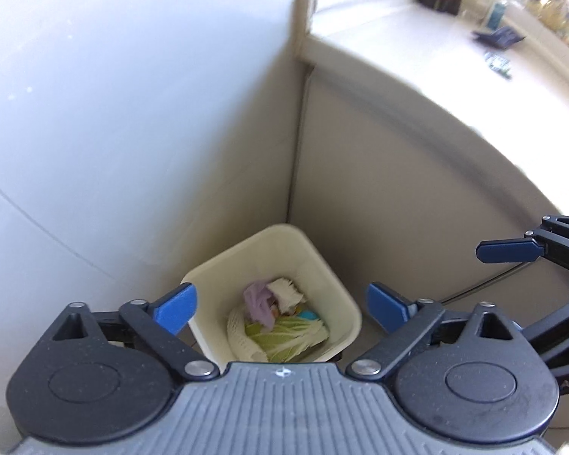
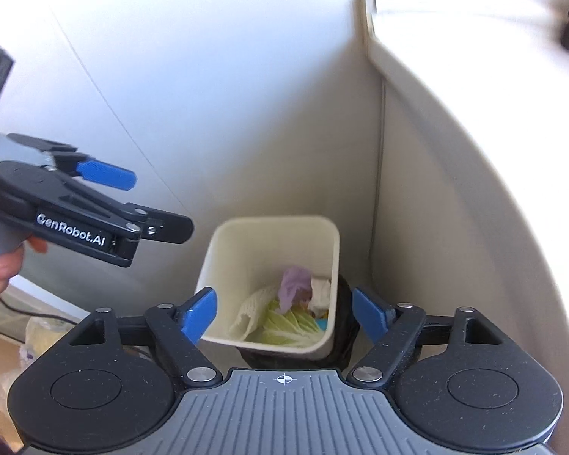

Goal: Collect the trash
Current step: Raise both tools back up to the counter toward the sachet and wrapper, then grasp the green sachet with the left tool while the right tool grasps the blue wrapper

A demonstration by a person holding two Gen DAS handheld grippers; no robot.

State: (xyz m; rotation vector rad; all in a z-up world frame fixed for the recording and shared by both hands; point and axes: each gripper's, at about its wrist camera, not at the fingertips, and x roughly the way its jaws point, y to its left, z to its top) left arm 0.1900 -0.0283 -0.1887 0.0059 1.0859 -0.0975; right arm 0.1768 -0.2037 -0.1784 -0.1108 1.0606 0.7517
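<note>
A cream square waste bin (image 1: 335, 276) stands on the floor in the corner between wall and cabinet; it also shows in the right wrist view (image 2: 227, 250). Inside lies trash (image 1: 280, 320): purple tissue, white paper, white foam net, green leaves; the same trash shows in the right wrist view (image 2: 288, 311). My left gripper (image 1: 280, 309) is open and empty above the bin. My right gripper (image 2: 284, 314) is open and empty above the bin too. The left gripper appears at the left of the right wrist view (image 2: 106, 174), the right gripper at the right edge of the left wrist view (image 1: 512, 250).
A beige cabinet (image 1: 417, 189) stands right of the bin, with small items (image 1: 500, 38) on its top. A white wall (image 1: 95, 113) is on the left. A black bag (image 2: 345, 341) lies under the bin. A yellow bag (image 2: 41, 333) and a cable lie at lower left.
</note>
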